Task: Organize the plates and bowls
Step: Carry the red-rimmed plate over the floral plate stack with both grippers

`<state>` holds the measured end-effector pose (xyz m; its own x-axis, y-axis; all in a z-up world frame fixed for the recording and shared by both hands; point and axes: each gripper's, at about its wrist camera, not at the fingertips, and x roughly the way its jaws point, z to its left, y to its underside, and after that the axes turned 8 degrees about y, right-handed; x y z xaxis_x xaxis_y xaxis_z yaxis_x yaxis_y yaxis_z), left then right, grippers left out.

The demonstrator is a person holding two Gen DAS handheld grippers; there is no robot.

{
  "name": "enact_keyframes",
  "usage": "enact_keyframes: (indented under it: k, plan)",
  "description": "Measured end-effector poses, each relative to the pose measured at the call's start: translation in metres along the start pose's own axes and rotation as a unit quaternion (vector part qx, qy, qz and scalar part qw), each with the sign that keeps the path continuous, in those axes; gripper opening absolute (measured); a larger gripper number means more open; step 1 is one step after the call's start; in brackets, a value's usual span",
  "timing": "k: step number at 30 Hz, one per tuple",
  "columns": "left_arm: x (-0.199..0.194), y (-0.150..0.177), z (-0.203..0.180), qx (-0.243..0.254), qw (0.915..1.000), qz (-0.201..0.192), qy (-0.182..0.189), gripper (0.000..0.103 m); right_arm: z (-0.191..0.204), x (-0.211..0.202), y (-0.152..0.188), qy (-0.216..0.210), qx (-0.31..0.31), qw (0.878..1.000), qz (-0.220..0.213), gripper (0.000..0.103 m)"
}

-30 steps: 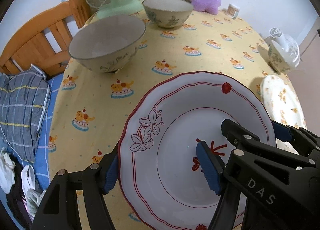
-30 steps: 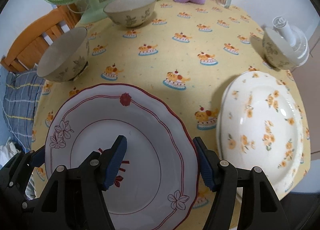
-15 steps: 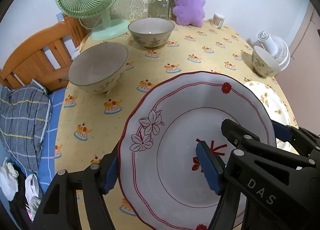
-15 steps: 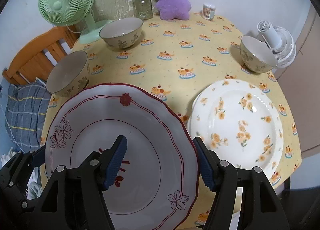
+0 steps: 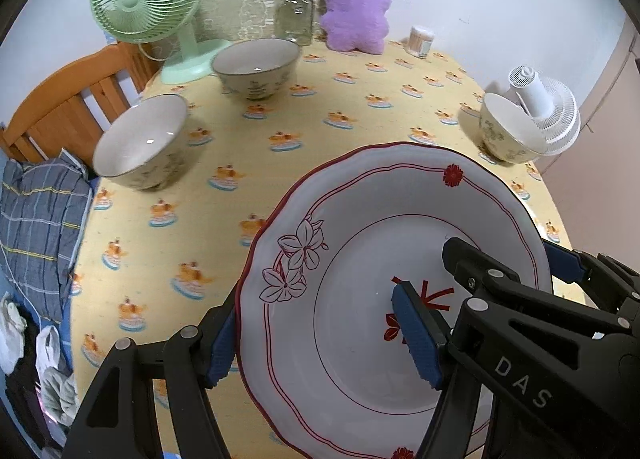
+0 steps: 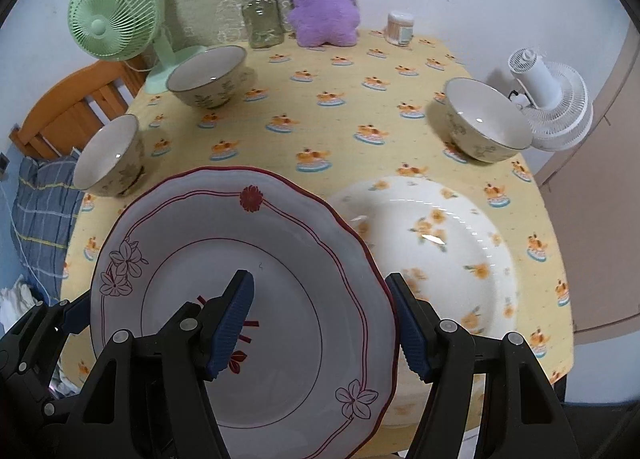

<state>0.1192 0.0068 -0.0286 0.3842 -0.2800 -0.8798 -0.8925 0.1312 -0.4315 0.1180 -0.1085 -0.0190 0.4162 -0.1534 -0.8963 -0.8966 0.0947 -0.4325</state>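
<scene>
Both claws w/ the red-trimmed plate [image 5: 360, 259] are riding higher than a sec ago: more of the bench [image 5: 360, 107] and back wall is showing, bowls looking smaller and farther off. Left claw [image 5: 320, 343] is gripping the plate's left rim, one blue pad under the edge, one on the plate face; right claw [image 6: 324, 323] is doing the same on the right rim. Plate is hanging tilted above the bench, lower centre in both views, partly overlapping the floral plate [image 6: 440, 251] in the right wrist view.

Count: 2 plates, i.e. 1 red-trimmed (held), 1 w/ orange flowers lying on the bench, lower right of right wrist view. 3 bowls, all upright and well apart: near-left bowl [image 5: 140, 143] by the bench's left edge, back bowl [image 5: 256, 67] beside the green fan [image 5: 148, 3], right bowl [image 6: 484, 119] just in front of the white fan [image 6: 556, 103]. 2 fans. 1 glass jar [image 5: 294, 13], 1 purple plush [image 5: 356, 7], 1 small tub [image 5: 420, 41] along the back.
</scene>
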Motion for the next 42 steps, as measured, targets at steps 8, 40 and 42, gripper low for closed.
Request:
enact_keyframes:
  k: [8,40,42]
  plan:
    - [0.02,-0.005,-0.047,0.003,0.9998,0.01,0.014,0.073,-0.052,0.01,-0.002,0.013,0.006,1.0,0.01,0.07]
    - [0.092,-0.017,-0.109,-0.032,0.9978,0.057,-0.01,0.075,-0.131,0.075,-0.016,0.006,-0.023,0.998,0.057,0.07]
    - [0.092,-0.017,-0.11,-0.03,0.9978,0.057,-0.012,0.076,-0.132,0.076,-0.017,0.005,-0.022,0.998,0.058,0.07]
